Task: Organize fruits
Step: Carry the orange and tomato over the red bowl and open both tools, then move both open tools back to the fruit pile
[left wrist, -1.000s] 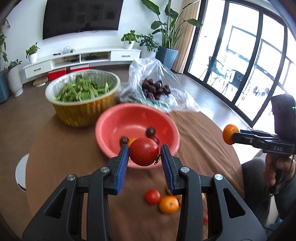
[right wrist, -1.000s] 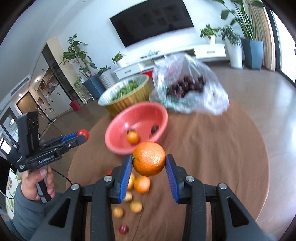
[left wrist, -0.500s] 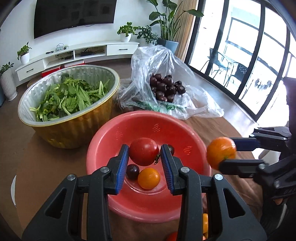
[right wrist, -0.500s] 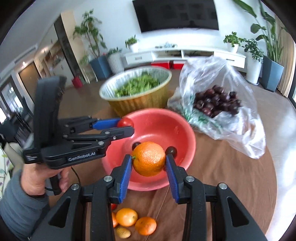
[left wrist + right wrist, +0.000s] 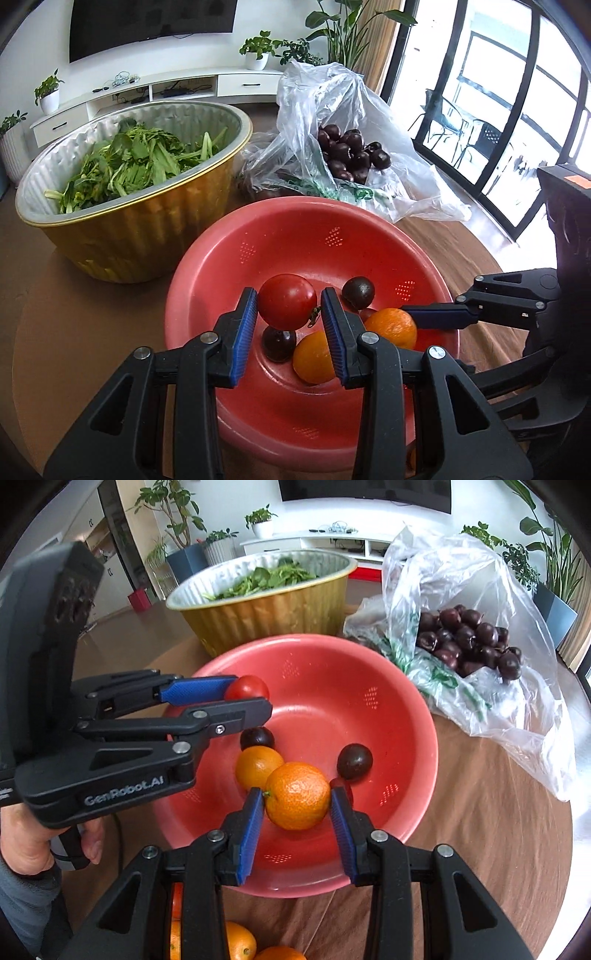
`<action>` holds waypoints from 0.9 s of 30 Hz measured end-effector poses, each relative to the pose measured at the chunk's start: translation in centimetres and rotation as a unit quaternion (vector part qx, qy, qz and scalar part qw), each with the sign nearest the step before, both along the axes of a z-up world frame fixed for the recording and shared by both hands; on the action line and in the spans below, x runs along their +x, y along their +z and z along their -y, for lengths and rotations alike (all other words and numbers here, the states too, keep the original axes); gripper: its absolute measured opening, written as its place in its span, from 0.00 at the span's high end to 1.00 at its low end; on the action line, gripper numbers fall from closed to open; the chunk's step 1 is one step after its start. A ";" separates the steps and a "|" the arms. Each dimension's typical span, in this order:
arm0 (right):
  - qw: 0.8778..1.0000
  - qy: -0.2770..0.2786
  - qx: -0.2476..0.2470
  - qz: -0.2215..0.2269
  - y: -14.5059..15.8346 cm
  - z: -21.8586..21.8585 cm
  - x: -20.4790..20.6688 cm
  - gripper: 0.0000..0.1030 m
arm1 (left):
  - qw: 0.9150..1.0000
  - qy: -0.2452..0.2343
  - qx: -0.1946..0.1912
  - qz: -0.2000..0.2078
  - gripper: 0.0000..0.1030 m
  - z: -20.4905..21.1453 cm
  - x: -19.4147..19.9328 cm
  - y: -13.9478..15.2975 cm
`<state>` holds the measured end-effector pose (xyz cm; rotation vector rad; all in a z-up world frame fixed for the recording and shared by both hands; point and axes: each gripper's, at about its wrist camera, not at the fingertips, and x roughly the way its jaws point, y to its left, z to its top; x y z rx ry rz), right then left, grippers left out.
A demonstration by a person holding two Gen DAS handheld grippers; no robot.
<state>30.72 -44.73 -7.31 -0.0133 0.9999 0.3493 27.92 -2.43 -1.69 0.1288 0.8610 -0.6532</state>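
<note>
Now both grippers hang over the red bowl (image 5: 325, 229), each with a fruit clamped. The left gripper (image 5: 289, 314) has its blue pads pressed on a red tomato (image 5: 287, 306), jaws only narrowly apart, just the width of the fruit. Directly below those jaws, on the bowl's floor, sits a dark plum (image 5: 279, 343), and just to their right an orange (image 5: 314, 358) lies loose. A 2nd dark plum (image 5: 357, 292) rests beyond the right pad, further up the bowl wall.

The right gripper (image 5: 297, 805) squeezes a mandarin (image 5: 297, 795) between its pads, jaws again set close, as wide as the fruit. Ahead of those jaws and to the left lies the loose orange, touching the held mandarin in this view; ahead to the right is the dark plum. The person's left hand (image 5: 33, 842) grips the other tool's handle at the left.

Beyond both sets of jaws stands a gold foil basin (image 5: 140, 236) of green leaves (image 5: 136, 162), and to its right a clear plastic bag (image 5: 354, 110) holding more dark plums (image 5: 351, 151). Behind the right jaws, 3 or so more oranges (image 5: 236, 941) lie on the brown table (image 5: 480, 830).
</note>
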 end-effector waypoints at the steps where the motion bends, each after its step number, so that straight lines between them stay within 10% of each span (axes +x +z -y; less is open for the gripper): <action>1: 1.000 0.000 -0.004 0.001 0.0 -0.1 0.0 0.61 | 1.000 -0.002 0.002 0.000 0.67 0.2 0.0 -0.1; 10: 1.000 0.003 -0.020 0.002 -0.3 -0.5 0.8 0.61 | 1.000 -0.005 0.016 -0.006 0.65 0.6 -0.1 -0.9; 27: 0.999 -0.004 -0.027 0.019 1.0 -0.2 -0.2 0.45 | 1.000 0.008 -0.008 0.015 0.30 -0.7 -1.0 1.2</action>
